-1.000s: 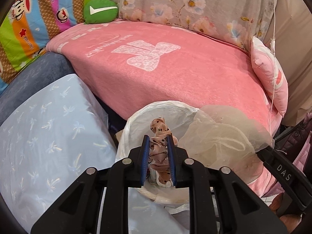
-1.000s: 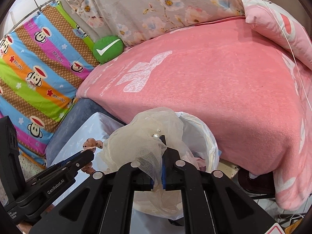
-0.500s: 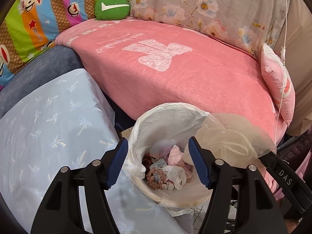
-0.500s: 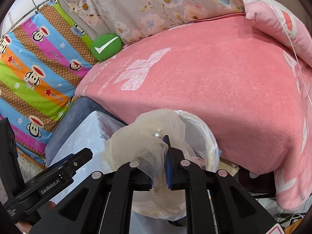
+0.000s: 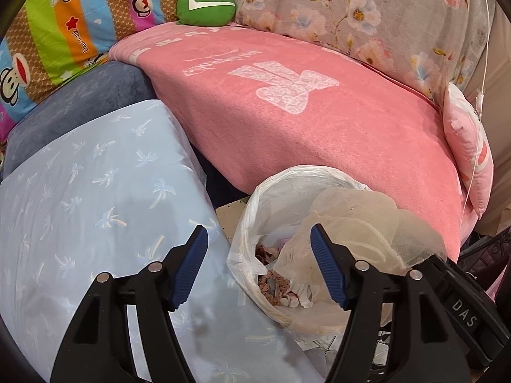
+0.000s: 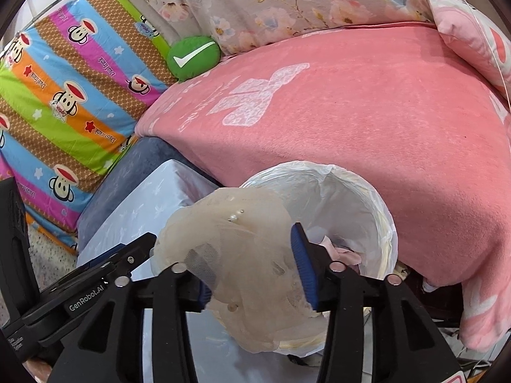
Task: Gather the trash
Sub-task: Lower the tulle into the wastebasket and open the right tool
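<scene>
A bin lined with a white bag (image 5: 252, 210) (image 6: 383, 223) stands between the bed and a pale blue cloth. Inside it lies a pink dotted scrunchie (image 5: 274, 284) among other scraps. My left gripper (image 5: 258, 239) is open above the bin's left rim with nothing between its fingers; it also shows in the right wrist view (image 6: 127, 255). A beige mesh fabric with pearls (image 6: 230, 249) (image 5: 367, 223) hangs over the bin. It lies between the jaws of my right gripper (image 6: 249, 255), which are opening, and drapes over the left finger. The right gripper's body (image 5: 463, 312) shows at the lower right.
A pink blanket (image 5: 303, 121) covers the bed behind the bin. The pale blue cloth (image 5: 95, 223) lies to the left over a dark blue cushion. A green cushion (image 5: 206, 4), a monkey-print quilt (image 6: 64, 95), floral fabric and a pink pillow (image 5: 469, 146) ring the bed.
My left gripper let go of the dotted scrunchie, which dropped into the bin, and its jaws spread wide. My right gripper's jaws parted from the mesh. Both shifted slightly.
</scene>
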{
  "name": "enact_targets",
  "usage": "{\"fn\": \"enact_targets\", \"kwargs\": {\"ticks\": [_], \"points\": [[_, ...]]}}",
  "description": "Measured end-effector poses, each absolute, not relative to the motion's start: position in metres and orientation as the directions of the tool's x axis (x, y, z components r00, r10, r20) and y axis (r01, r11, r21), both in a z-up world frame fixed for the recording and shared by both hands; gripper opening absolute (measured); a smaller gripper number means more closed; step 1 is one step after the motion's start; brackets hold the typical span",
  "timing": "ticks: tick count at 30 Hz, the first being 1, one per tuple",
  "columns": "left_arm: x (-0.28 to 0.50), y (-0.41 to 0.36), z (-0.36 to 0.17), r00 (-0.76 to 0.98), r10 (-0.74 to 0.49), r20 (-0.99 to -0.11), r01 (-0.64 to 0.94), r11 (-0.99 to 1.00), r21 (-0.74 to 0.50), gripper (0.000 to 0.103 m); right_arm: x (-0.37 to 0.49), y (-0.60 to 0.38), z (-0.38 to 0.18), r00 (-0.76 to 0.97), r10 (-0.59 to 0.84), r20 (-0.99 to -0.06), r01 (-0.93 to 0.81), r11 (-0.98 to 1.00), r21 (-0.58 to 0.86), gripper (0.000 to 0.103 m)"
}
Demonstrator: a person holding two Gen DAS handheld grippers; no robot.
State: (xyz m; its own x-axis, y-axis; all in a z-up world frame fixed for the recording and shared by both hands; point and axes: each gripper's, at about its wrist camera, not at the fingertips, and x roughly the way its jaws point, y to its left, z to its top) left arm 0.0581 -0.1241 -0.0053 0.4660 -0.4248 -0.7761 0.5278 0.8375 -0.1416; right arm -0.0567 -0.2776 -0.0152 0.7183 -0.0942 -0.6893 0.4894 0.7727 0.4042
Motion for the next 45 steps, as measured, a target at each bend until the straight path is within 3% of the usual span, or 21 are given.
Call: {"fn": "enact_targets", "kwargs": {"ticks": [10, 15, 19, 26, 31, 45], "points": [[0.067, -0.112, -0.009, 0.466, -0.420, -0.779, 0.503, 0.850, -0.158, 0.064, -0.040, -0.274, -0.052, 0.587, -0.097, -0.804, 0.536, 0.791, 0.295, 0.057], [0.071, -0.110, -0.014, 0.456, -0.416, -0.787, 0.498, 0.852, -0.162, 0.064, -0.038, -0.275, -0.054, 0.597, -0.068, -0.799, 0.531, 0.780, 0.330, 0.057], [0.072, -0.108, -0.016, 0.453, -0.416, -0.788, 0.495, 0.853, -0.166, 0.064, -0.026, -0.276, -0.066, 0.504, -0.115, -0.856, 0.559, 0.798, 0.223, 0.059], [0.075, -0.106, -0.018, 0.451, -0.415, -0.791, 0.491, 0.855, -0.168, 0.064, -0.026, -0.265, -0.087, 0.447, -0.094, -0.889, 0.551, 0.812, 0.191, 0.059], [0.074, -0.107, -0.021, 0.445, -0.411, -0.796, 0.497, 0.852, -0.162, 0.064, -0.031, -0.273, -0.070, 0.545, -0.037, -0.838, 0.539, 0.780, 0.316, 0.059], [0.039, -0.145, -0.041, 0.400, -0.446, -0.800, 0.670, 0.738, -0.076, 0.064, -0.020, -0.286, -0.019, 0.616, -0.052, -0.786, 0.505, 0.792, 0.343, 0.060]]}}
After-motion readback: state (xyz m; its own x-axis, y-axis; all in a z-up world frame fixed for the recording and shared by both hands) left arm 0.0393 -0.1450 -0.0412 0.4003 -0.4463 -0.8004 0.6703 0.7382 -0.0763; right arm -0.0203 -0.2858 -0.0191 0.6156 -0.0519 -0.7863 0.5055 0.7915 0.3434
